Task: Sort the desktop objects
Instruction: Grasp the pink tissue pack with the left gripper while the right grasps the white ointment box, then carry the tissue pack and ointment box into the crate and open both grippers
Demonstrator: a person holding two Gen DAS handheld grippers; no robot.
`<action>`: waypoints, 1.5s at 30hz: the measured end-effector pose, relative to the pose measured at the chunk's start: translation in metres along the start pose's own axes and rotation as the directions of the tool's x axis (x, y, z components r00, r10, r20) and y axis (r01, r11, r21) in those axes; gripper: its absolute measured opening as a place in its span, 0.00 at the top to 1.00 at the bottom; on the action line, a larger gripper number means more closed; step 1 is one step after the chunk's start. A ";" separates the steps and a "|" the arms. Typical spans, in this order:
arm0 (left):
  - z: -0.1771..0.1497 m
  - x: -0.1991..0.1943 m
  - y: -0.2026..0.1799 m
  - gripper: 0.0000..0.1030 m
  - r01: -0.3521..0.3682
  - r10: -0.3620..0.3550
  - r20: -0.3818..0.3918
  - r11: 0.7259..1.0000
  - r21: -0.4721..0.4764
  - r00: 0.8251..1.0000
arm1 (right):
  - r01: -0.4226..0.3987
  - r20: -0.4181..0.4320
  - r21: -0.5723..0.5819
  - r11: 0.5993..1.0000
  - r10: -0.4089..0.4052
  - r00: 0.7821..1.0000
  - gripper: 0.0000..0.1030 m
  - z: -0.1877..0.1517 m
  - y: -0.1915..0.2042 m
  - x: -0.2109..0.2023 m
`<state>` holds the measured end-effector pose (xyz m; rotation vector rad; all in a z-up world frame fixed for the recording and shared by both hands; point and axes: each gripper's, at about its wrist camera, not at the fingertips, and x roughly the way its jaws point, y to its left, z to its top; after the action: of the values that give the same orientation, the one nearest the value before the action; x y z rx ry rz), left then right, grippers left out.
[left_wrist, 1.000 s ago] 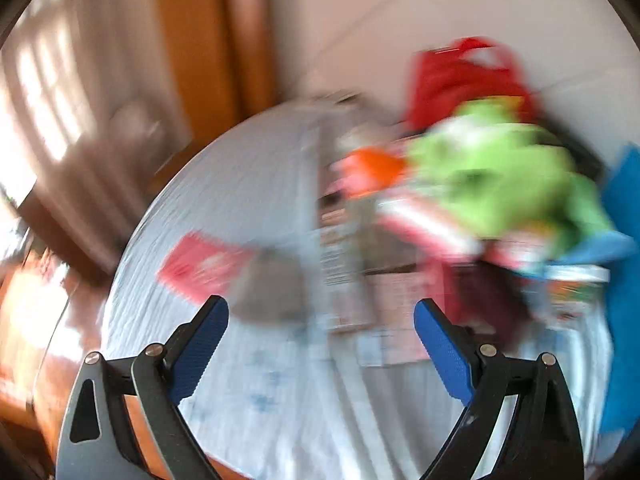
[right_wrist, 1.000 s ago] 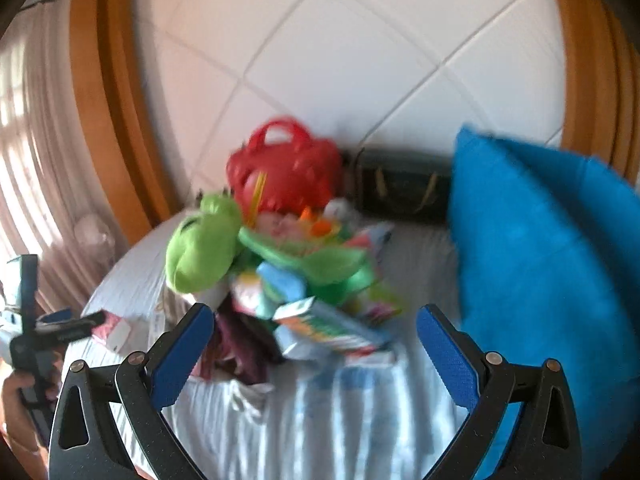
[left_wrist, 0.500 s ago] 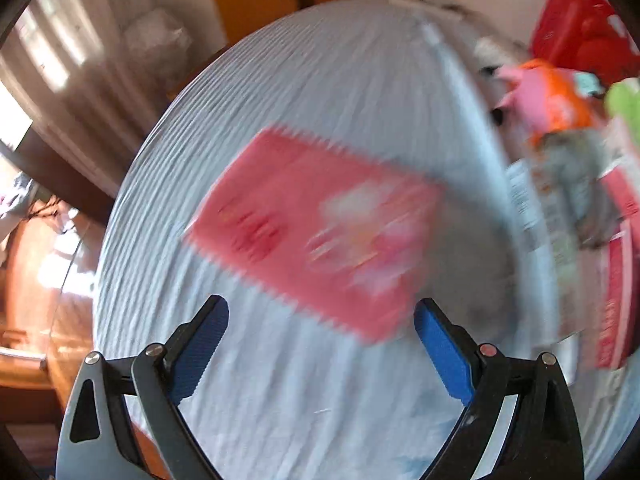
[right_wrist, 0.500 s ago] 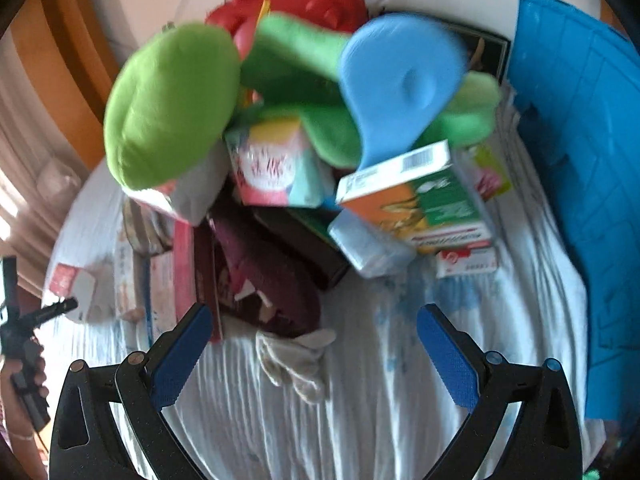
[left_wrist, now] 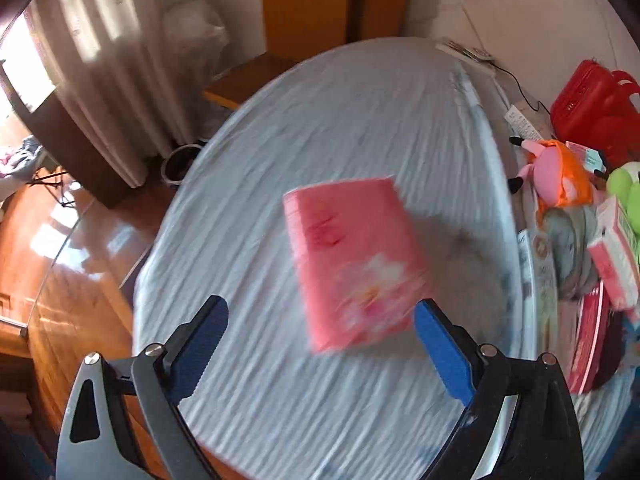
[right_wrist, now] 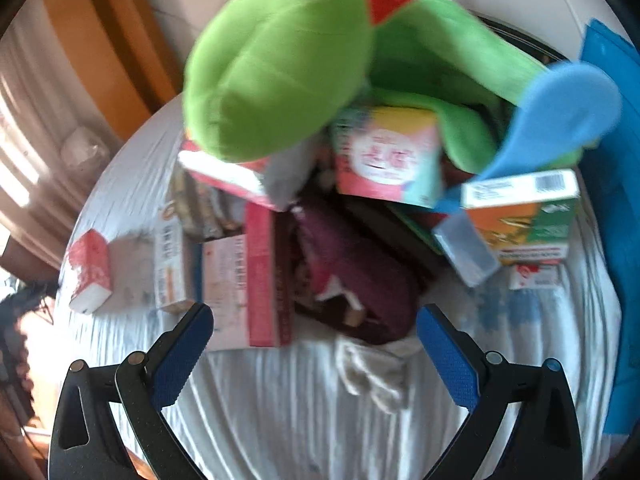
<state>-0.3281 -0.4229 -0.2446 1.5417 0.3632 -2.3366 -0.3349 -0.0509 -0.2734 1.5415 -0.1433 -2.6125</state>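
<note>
Left wrist view: a pink packet (left_wrist: pixel 356 260) lies alone on the white cloth (left_wrist: pixel 360 112) at frame centre, just ahead of the left gripper (left_wrist: pixel 320 344), whose blue fingers are spread wide and empty. In the right wrist view the right gripper (right_wrist: pixel 316 356) is likewise released over a heap of boxes (right_wrist: pixel 256 276), a maroon cloth (right_wrist: pixel 360 276) and a green plush toy (right_wrist: pixel 280 64) at upper centre.
</note>
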 end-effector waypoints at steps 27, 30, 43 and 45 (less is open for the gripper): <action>-0.050 0.021 -0.028 0.09 0.106 -0.094 -0.070 0.976 0.189 0.993 | -0.036 -0.227 -0.325 0.945 -0.040 0.973 0.56 0.033 0.184 0.163; -0.049 0.012 -0.031 0.09 0.114 -0.108 -0.045 0.975 0.189 0.993 | -0.052 -0.203 -0.301 0.952 -0.011 0.979 0.56 0.033 0.182 0.151; -0.064 -0.073 -0.077 0.09 0.187 -0.226 0.093 0.931 0.313 0.970 | -0.078 0.069 -0.269 0.960 0.100 0.993 0.57 0.017 0.137 -0.008; -0.069 -0.087 -0.095 0.09 0.205 -0.256 0.103 0.912 0.354 0.961 | -0.068 0.099 -0.235 0.969 0.094 0.991 0.57 0.014 0.113 -0.029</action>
<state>-0.2756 -0.2986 -0.1879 1.5270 0.1109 -2.8018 -0.3284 -0.1583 -0.2266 1.2897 0.0862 -2.5440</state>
